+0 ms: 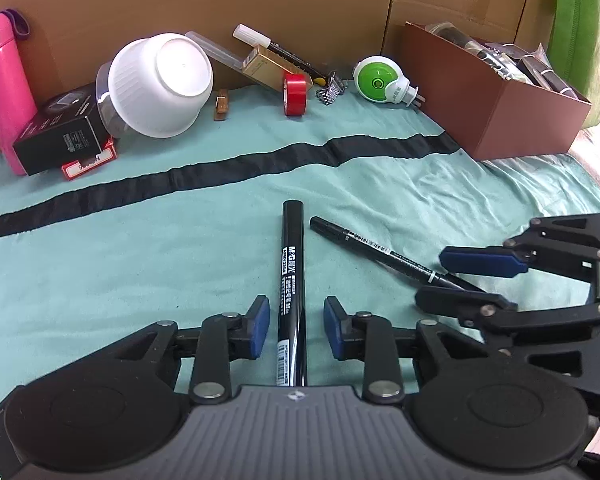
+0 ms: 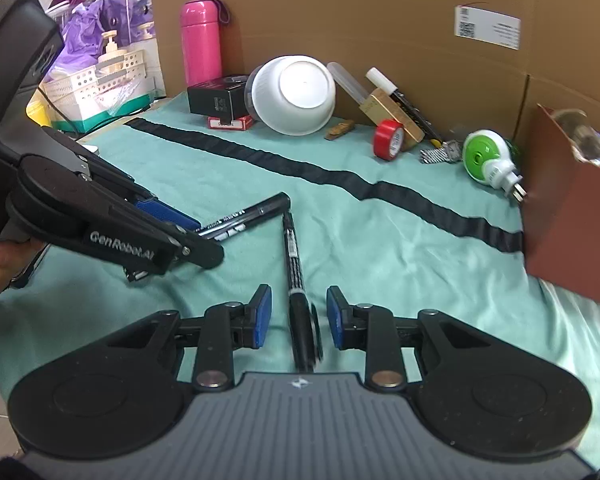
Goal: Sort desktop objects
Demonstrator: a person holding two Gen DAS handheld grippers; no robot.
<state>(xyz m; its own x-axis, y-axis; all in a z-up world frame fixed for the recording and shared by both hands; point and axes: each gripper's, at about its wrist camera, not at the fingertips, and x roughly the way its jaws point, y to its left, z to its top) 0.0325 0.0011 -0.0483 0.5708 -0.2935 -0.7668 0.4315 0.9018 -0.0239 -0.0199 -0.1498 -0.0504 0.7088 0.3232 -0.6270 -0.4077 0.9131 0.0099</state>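
A thick black marker lies on the teal cloth, running straight away from me between the pads of my left gripper. There is a gap on each side, so the left gripper is open. A thin black pen lies slanted to its right, its near end between the fingers of my right gripper. In the right wrist view the thin pen sits between the blue pads of the right gripper without touching them. There the left gripper straddles the thick marker.
A black strip crosses the cloth. Beyond it, along the cardboard wall, are a pink bottle, a black box, a tipped white bowl, red tape and a green plug light. A brown box stands at right.
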